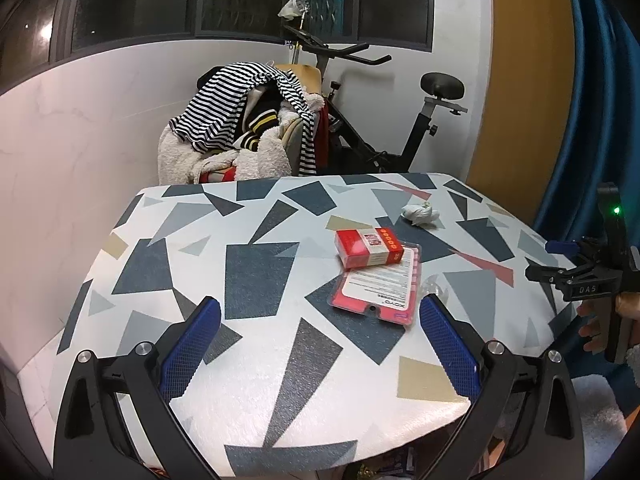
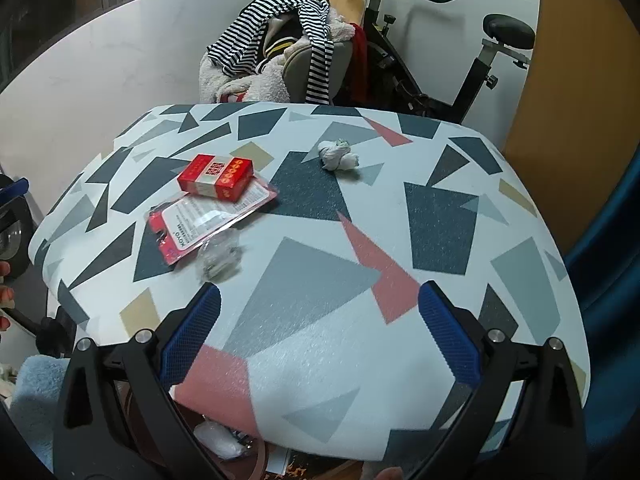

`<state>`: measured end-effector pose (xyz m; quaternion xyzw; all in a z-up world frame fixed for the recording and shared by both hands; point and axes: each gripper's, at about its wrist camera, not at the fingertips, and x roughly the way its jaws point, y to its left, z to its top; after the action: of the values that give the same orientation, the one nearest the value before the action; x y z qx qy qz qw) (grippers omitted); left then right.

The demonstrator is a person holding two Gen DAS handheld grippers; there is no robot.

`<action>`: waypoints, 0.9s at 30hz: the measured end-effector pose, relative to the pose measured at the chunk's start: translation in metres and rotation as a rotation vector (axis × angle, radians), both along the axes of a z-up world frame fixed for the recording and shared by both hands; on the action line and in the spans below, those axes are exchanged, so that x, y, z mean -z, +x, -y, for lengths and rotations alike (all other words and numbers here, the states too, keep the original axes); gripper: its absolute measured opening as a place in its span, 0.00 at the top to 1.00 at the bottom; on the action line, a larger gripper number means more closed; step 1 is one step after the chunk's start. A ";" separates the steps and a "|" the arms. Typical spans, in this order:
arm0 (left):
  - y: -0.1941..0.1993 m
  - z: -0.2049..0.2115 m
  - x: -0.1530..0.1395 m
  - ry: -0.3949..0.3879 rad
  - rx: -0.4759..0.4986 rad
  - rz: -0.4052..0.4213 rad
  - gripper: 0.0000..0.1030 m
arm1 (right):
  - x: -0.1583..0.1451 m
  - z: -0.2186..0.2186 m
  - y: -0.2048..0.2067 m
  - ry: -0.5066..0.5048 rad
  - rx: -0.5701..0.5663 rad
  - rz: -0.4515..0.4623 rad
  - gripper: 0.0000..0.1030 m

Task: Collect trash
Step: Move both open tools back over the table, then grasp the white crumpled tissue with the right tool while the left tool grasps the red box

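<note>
Both grippers over the near table edge, jaws apart, nothing held.

Left gripper (image 1: 320, 344) and right gripper (image 2: 320, 340) both stand wide and empty. Trash on the table (image 2: 460, 216): red box (image 2: 216, 178) lying on a pink flat pack (image 2: 200, 220), clear wrapper (image 2: 220, 260) just beside it, crumpled tissue (image 2: 338, 156) farther right. Suggest taking the box first and straddling its short sides, since it overlaps the pack.

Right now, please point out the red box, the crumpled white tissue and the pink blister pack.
red box (image 2: 216, 182), right wrist view, on its top face.
crumpled white tissue (image 2: 338, 157), right wrist view, on its middle.
pink blister pack (image 1: 378, 292), left wrist view, on its white label.
</note>
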<state>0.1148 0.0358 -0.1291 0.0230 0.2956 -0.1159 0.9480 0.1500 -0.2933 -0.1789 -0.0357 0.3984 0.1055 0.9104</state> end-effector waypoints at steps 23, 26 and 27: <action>0.079 0.003 0.038 -0.043 0.021 -0.111 0.06 | 0.025 -0.020 0.168 -0.007 -0.036 0.021 0.19; 0.097 0.005 0.039 -0.076 0.025 -0.134 0.06 | 0.036 -0.030 0.203 -0.038 -0.027 -0.008 0.20; 0.105 0.007 0.040 -0.086 0.030 -0.143 0.06 | 0.039 -0.033 0.213 -0.046 -0.021 -0.019 0.21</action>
<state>0.2201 0.0288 -0.1691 -0.0218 0.3569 -0.1442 0.9227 0.3634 -0.2603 -0.2183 -0.0598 0.4088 0.1061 0.9045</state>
